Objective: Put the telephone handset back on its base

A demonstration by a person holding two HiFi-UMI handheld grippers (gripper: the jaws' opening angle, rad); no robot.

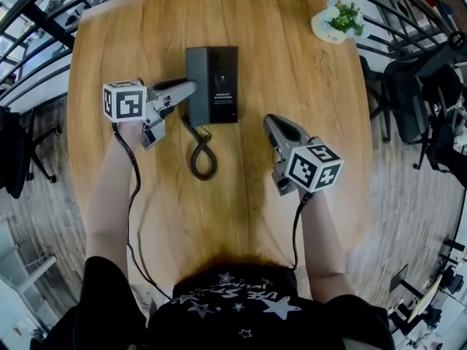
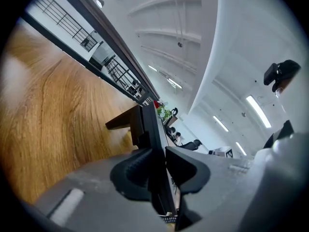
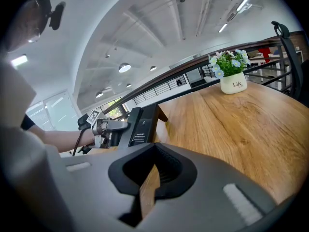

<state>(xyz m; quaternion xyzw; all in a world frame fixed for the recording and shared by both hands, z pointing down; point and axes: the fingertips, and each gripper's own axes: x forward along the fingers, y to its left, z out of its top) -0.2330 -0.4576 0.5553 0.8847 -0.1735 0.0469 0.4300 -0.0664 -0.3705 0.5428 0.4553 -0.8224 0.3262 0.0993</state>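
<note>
The left gripper (image 2: 158,150) fills the foreground of its own view. Its two jaws are clamped on the thin left edge of the black handset (image 1: 197,64), one jaw above it and one on the bench side. The handset lies flat along the left part of the telephone, lined up with the base (image 1: 223,86), so the two read as one black block in the head view. I judge it set in its cradle, or all but there. What seems left is to let go, draw the gripper clear to the left, and see that the handset sits flush. No view shows the seam between handset and base closely enough to be sure.

The handset is slim, glossy and straight-edged. Its coiled cord (image 1: 203,155) leaves the near end and loops loosely on the bench (image 1: 292,71) just on the near side of the telephone. The right gripper (image 1: 268,119) hovers to the right and nearer, apart from the telephone, its jaws drawn together with nothing in them. A small potted plant (image 1: 337,20) stands at the far right corner.
</note>
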